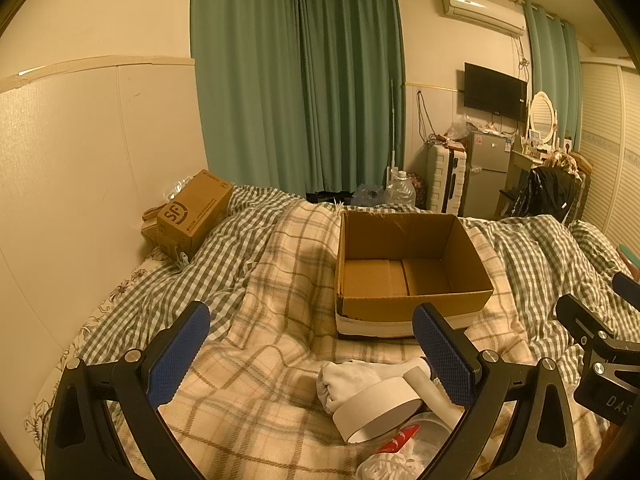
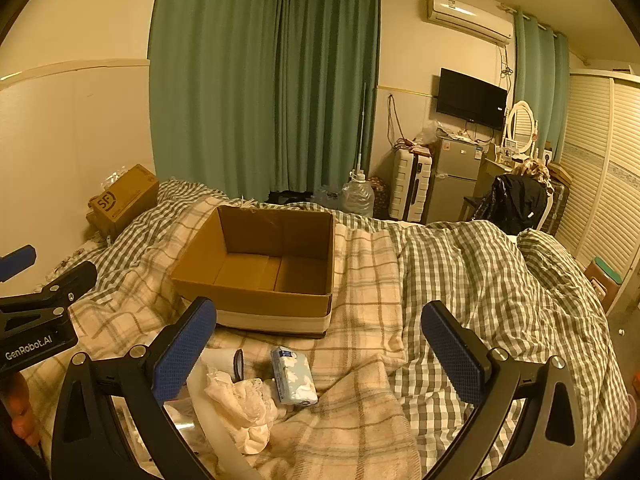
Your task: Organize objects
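An open, empty cardboard box [image 1: 412,280] sits on the plaid blanket; it also shows in the right wrist view [image 2: 260,268]. My left gripper [image 1: 312,344] is open and empty, hovering over a roll of tape [image 1: 376,412], a white sock [image 1: 352,376], a white tube [image 1: 432,392] and a red-labelled clear item [image 1: 400,440]. My right gripper [image 2: 320,340] is open and empty above a blue tissue pack [image 2: 294,376], a cream lace cloth [image 2: 240,404] and a small dark ring [image 2: 239,364]. Both grippers are in front of the box.
A closed SF shipping box [image 1: 192,212] lies by the left wall. A checked duvet [image 2: 480,280] covers the bed's right side. Beyond the bed stand green curtains [image 1: 300,80], a water jug [image 2: 358,196], a suitcase [image 2: 410,184], a fridge [image 2: 456,176] and a chair [image 2: 516,200].
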The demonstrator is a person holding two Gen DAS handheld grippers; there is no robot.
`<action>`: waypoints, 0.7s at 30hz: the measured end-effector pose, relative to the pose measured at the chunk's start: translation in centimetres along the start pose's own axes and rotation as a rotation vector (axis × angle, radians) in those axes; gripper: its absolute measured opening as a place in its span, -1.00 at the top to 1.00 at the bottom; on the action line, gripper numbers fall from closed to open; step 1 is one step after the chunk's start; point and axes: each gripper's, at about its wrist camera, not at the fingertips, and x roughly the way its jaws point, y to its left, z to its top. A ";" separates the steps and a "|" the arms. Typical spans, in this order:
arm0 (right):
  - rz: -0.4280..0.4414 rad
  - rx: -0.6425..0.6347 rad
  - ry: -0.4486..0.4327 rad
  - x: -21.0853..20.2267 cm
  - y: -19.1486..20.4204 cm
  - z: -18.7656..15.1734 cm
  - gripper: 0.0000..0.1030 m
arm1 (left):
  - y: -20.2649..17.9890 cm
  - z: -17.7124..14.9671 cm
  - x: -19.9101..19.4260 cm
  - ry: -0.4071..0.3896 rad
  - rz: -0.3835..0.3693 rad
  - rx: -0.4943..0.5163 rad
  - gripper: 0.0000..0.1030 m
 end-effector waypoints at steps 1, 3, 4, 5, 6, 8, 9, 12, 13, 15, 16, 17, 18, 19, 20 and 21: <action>0.001 -0.001 0.001 0.0 0.0 0.0 -0.99 | 0.0 0.0 0.0 -0.001 0.000 0.000 -1.00; 0.006 -0.003 0.004 0.0 0.1 0.1 -0.99 | 0.1 0.0 0.0 -0.001 -0.001 0.000 -1.00; 0.007 -0.003 0.005 -0.1 0.1 0.1 -0.99 | 0.1 -0.1 -0.1 -0.002 -0.002 0.000 -1.00; 0.009 -0.003 0.006 -0.2 0.1 0.1 -0.99 | 0.2 -0.1 -0.1 -0.002 -0.003 0.000 -1.00; 0.010 -0.003 0.005 -0.3 0.1 0.2 -0.99 | 0.3 -0.2 -0.2 -0.003 -0.004 -0.001 -1.00; 0.010 -0.006 0.003 -0.5 0.2 0.3 -0.99 | 0.5 -0.2 -0.4 -0.002 -0.006 -0.002 -1.00; 0.010 -0.007 0.002 -0.5 0.3 0.3 -0.99 | 0.5 -0.2 -0.4 -0.002 -0.006 -0.002 -1.00; 0.013 -0.007 -0.003 -0.9 0.4 0.5 -0.99 | 0.6 -0.1 -0.7 -0.004 -0.010 -0.003 -1.00; 0.012 -0.007 -0.005 -1.0 0.4 0.5 -0.99 | 0.6 -0.1 -0.9 -0.003 -0.010 -0.003 -1.00; 0.012 -0.008 -0.007 -1.3 0.4 0.7 -0.99 | 0.7 -0.1 -1.0 -0.003 -0.013 -0.005 -1.00; 0.014 -0.008 -0.009 -1.5 0.4 0.8 -0.99 | 0.7 -0.1 -1.1 -0.004 -0.014 -0.006 -1.00; 0.017 -0.008 -0.011 -1.7 0.4 0.9 -0.99 | 0.7 0.0 -1.4 -0.005 -0.016 -0.006 -1.00; 0.019 -0.009 -0.013 -1.9 0.4 1.0 -0.99 | 0.7 0.2 -1.6 -0.007 -0.019 -0.006 -1.00; 0.021 -0.011 -0.017 -2.1 0.5 1.2 -0.99 | 0.8 0.4 -1.8 -0.007 -0.022 -0.005 -1.00; 0.023 -0.013 -0.019 -2.4 0.5 1.3 -0.99 | 0.9 0.4 -2.0 -0.006 -0.025 -0.004 -1.00; 0.024 -0.015 -0.021 -2.6 0.5 1.5 -0.99 | 0.9 0.5 -2.1 -0.002 -0.028 -0.001 -1.00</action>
